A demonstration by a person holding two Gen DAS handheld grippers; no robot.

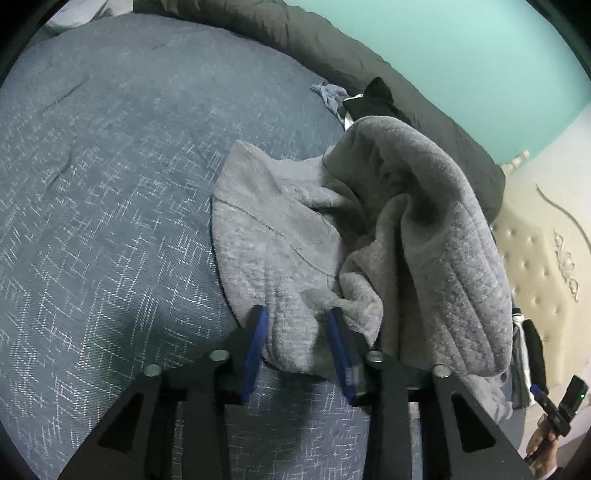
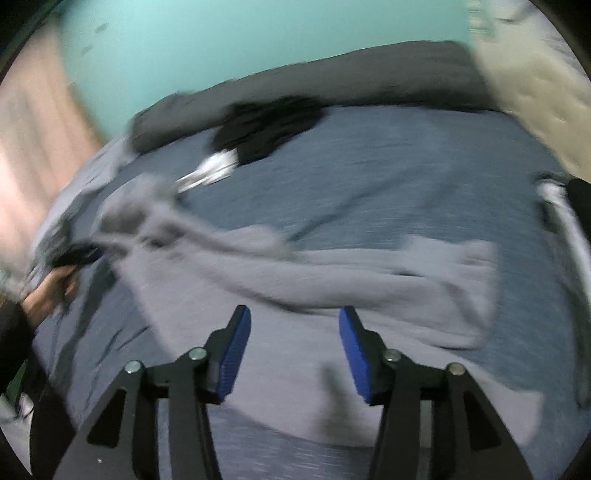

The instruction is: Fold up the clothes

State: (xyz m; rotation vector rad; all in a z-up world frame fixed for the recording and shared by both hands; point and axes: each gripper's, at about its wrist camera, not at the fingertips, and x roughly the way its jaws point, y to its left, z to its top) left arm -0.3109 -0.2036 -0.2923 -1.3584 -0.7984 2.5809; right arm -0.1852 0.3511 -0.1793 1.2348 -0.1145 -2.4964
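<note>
A grey fleece garment (image 1: 369, 229) lies crumpled on the blue-grey bedspread (image 1: 110, 184); its right part is heaped up in thick folds. My left gripper (image 1: 296, 319) stands low at the garment's near hem. Its blue pads (image 1: 258, 332) are a little apart, with a loose fold of fleece lying between them. In the blurred right wrist view the same garment (image 2: 369, 280) spreads flatter across the bed. My right gripper (image 2: 294, 317) hovers over its near edge with its jaws wide apart and nothing pinched. A hand (image 2: 51, 288) holds the left gripper at the far left.
A black garment (image 1: 376, 98) and a small blue-grey cloth (image 1: 328, 94) lie beyond the fleece. A dark grey duvet roll (image 1: 295, 33) lines the far edge under a teal wall (image 1: 461, 55). A cream tufted headboard (image 1: 535, 266) stands at the right.
</note>
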